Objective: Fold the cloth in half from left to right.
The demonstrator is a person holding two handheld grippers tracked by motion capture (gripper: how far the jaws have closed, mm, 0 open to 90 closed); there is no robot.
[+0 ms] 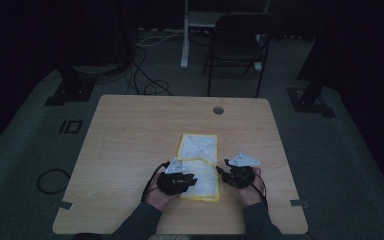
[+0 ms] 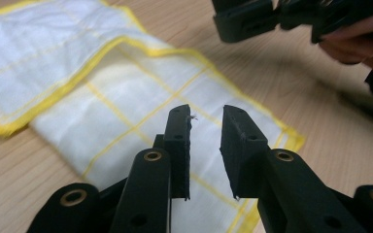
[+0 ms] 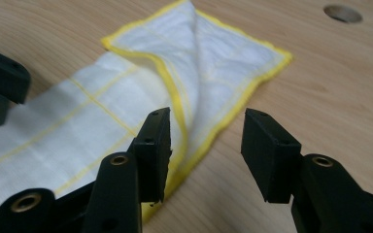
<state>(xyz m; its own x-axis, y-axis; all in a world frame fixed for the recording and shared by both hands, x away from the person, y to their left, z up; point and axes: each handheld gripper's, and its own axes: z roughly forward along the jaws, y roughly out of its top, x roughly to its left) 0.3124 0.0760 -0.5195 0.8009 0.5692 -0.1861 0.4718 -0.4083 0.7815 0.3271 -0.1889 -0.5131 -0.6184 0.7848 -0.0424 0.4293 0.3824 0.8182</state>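
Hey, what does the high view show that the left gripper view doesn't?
The high view alone takes in the folding chair, the floor cables and the table's grommet hole. The left gripper view alone gives the left hand-held gripper up close, its jaws open above the cloth. Both include the yellow-edged white cloth, the wooden table and the right hand-held gripper.

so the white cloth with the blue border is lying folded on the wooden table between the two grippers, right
Not quite: the border is yellow, not blue, as the left gripper view shows. The rest holds: the white cloth lies folded on the wooden table between the left gripper and right gripper.
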